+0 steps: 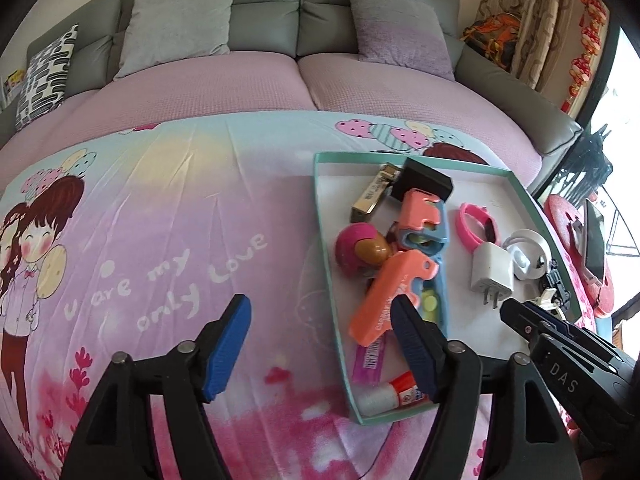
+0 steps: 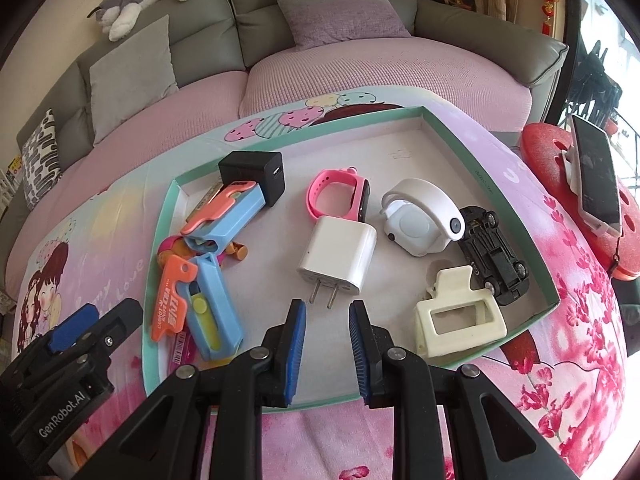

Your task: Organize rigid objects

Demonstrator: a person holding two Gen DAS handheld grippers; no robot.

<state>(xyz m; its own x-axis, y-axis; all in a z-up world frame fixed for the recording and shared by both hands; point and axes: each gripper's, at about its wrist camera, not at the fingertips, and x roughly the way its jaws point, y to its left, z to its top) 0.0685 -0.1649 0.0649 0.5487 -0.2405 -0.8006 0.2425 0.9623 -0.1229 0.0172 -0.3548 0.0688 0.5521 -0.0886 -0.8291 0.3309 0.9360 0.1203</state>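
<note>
Left wrist view: your left gripper (image 1: 320,344) stands open with nothing between its pads. Its left pad hangs over the printed cloth (image 1: 160,240); its right pad sits over the tray (image 1: 320,200), just in front of the orange knife (image 1: 384,296). Ahead of that pad lie a second orange-and-blue knife (image 1: 424,220), a pink ball (image 1: 354,246), a black charger (image 1: 426,182) and a gold lighter (image 1: 370,198). Right of it lie the white plug (image 1: 490,274) and pink watch (image 1: 478,226). The glue stick (image 1: 394,394) lies below the pad, at the tray's near corner.

Right wrist view: your right gripper (image 2: 328,354) is nearly closed and holds nothing. The white plug (image 2: 340,260) lies just ahead, prongs toward the fingertips. A cream clip (image 2: 456,320) is ahead to the right, touching a black car (image 2: 494,256). The white watch (image 2: 420,220) lies beyond.
</note>
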